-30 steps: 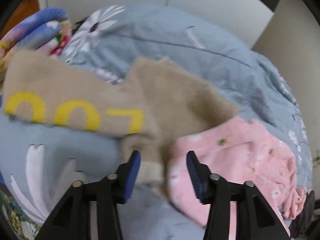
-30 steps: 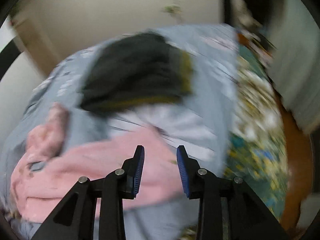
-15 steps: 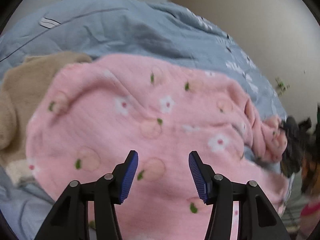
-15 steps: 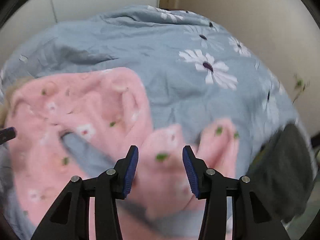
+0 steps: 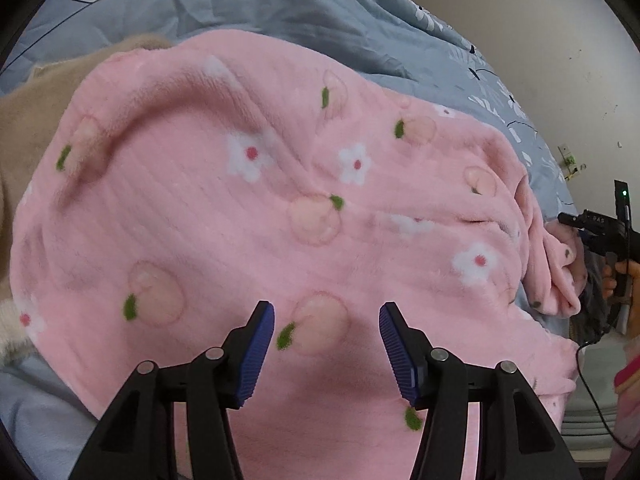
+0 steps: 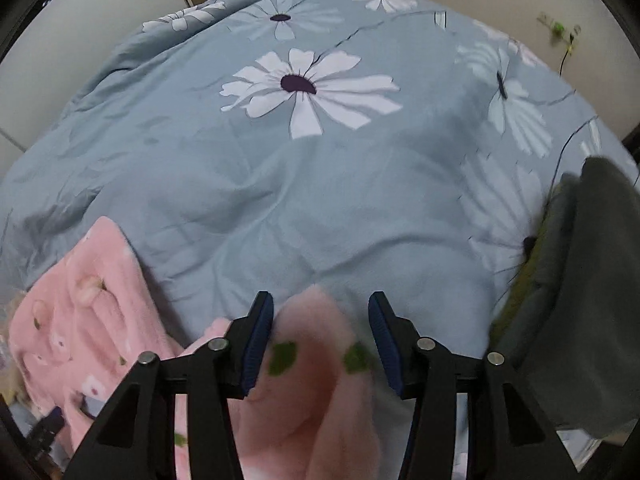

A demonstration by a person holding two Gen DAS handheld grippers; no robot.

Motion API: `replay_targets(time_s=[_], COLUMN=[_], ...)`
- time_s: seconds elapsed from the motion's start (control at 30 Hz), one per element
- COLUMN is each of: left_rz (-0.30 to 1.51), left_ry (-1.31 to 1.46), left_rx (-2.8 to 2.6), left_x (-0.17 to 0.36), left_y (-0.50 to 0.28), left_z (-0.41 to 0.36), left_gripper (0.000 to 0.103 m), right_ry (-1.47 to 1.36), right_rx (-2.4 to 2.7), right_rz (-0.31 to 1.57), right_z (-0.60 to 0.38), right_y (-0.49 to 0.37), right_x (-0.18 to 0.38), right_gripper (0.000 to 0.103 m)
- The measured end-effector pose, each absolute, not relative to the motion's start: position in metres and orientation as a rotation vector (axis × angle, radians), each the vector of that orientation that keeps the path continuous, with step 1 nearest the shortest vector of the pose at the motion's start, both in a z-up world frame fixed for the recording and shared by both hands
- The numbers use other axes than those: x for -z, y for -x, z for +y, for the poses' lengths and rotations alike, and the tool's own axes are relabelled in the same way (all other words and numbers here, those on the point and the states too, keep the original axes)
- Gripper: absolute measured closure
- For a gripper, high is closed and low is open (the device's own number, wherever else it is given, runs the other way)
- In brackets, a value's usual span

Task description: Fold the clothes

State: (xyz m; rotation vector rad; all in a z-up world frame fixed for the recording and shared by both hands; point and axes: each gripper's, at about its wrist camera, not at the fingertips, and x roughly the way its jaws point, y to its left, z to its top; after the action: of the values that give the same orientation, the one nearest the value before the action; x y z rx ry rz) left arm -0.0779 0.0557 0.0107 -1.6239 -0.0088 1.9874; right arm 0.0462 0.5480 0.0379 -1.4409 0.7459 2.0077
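Pink fleece garment (image 5: 280, 208), printed with white flowers and peaches, lies spread over a blue-grey duvet (image 5: 304, 4) on the bed and fills most of the left wrist view. A beige knit garment (image 5: 36, 116) pokes out from under its edge at about nine to ten o'clock in that view.

The left gripper (image 5: 327, 334) points steeply down at the broad middle of the pink cloth. Its blue-padded fingers (image 5: 260, 348) stand roughly half open, with the fleece seen in the gap beyond them; neither pad presses on it and nothing is held.

At about three o'clock in the left wrist view a bunched end of the pink garment reaches toward the other tool, where a hand (image 5: 622, 276) holds the black handle.

In the right wrist view the right gripper (image 6: 321, 336) is over that end of the garment. A blurred fold of pink fleece (image 6: 316, 360) sits between its fingers (image 6: 256, 344), touching the left pad, while the right pad stands clear of the cloth. Those fingers are closing, and the fold is not yet pinched. More of the pink fleece lies at about eight o'clock in this view. The duvet with its big white daisies (image 6: 308, 88) takes up the upper part, and a dark grey folded garment (image 6: 580, 300) with a yellow-green edge lies on it at about three to four o'clock.
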Motion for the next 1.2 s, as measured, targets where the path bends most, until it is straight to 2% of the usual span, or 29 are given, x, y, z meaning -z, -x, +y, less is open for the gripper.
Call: replay_targets(time_s=[0.03, 0.13, 0.2, 0.3, 0.4, 0.43, 0.57, 0.63, 0.7, 1.0, 1.2], left_rz=[-0.010, -0.015, -0.029, -0.052, -0.073, -0.079, -0.086, -0.080, -0.074, -0.079, -0.088], left_ry=[1.621, 1.611, 1.610, 1.609, 1.618, 1.624, 1.664, 1.676, 1.674, 1.701, 1.690], left_rx=[-1.987, -1.989, -1.987, -1.993, -1.996, -1.993, -1.982, -1.983, -1.988, -2.022, -2.014], left_x=[-0.012, -0.015, -0.017, -0.020, -0.018, -0.017, -0.013, -0.014, -0.017, -0.017, -0.023], left_y=[0.077, 0.077, 0.077, 0.078, 0.080, 0.081, 0.083, 0.083, 0.082, 0.082, 0.081], left_z=[0.056, 0.056, 0.054, 0.049, 0.046, 0.045, 0.043, 0.043, 0.043, 0.037, 0.042], left_gripper=[0.044, 0.044, 0.044, 0.044, 0.044, 0.044, 0.044, 0.044, 0.044, 0.043, 0.043], right_ry=[1.438, 1.387, 1.246, 0.875, 0.618, 0.599, 0.719, 0.742, 0.747, 0.583, 0.539], right_rx=[-2.010, -2.069, -2.168, -2.254, -2.175, -2.134, -1.873, -1.800, -1.781, -1.865, -2.049], right_rz=[0.762, 0.792, 0.842, 0.909, 0.853, 0.852, 1.053, 1.164, 1.193, 1.137, 0.743], right_z=[0.545, 0.532, 0.522, 0.517, 0.509, 0.507, 0.514, 0.512, 0.509, 0.518, 0.514], right_y=[-0.045, -0.061, -0.089, -0.166, -0.255, -0.278, -0.345, -0.360, -0.361, -0.371, -0.311], right_x=[-0.040, -0.060, -0.095, -0.160, -0.193, -0.189, -0.108, -0.068, -0.053, -0.079, -0.169], right_gripper=[0.094, 0.094, 0.094, 0.094, 0.094, 0.094, 0.094, 0.094, 0.094, 0.094, 0.094])
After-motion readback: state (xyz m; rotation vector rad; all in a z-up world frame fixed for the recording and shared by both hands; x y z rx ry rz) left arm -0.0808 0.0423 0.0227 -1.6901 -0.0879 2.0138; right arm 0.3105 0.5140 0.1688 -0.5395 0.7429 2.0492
